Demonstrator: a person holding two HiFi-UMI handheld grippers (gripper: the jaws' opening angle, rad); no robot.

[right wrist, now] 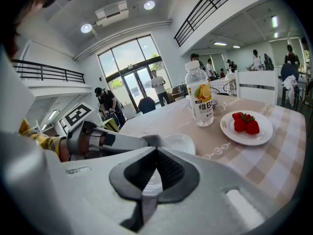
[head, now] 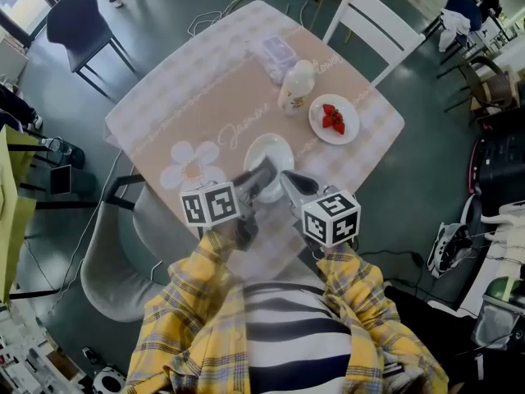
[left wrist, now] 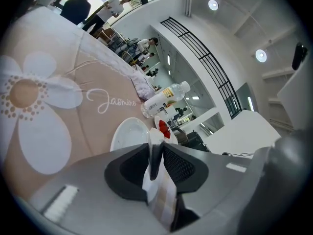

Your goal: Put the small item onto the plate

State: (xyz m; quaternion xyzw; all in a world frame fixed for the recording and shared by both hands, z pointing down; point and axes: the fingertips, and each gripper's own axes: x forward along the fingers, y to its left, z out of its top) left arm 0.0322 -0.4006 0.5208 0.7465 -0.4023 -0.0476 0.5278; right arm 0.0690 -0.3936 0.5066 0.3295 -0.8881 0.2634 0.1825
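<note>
An empty white plate lies on the checked tablecloth in front of me. Behind it to the right, a smaller plate carries red strawberries. My left gripper reaches over the empty plate's near rim. Its jaws stand a narrow slit apart, with plate and cloth showing through and nothing gripped. My right gripper hovers beside it at the plate's near right edge, shut and empty.
A drink bottle stands just behind the empty plate, and a flat packet lies farther back. A white chair is at the far side, a grey chair at the near left.
</note>
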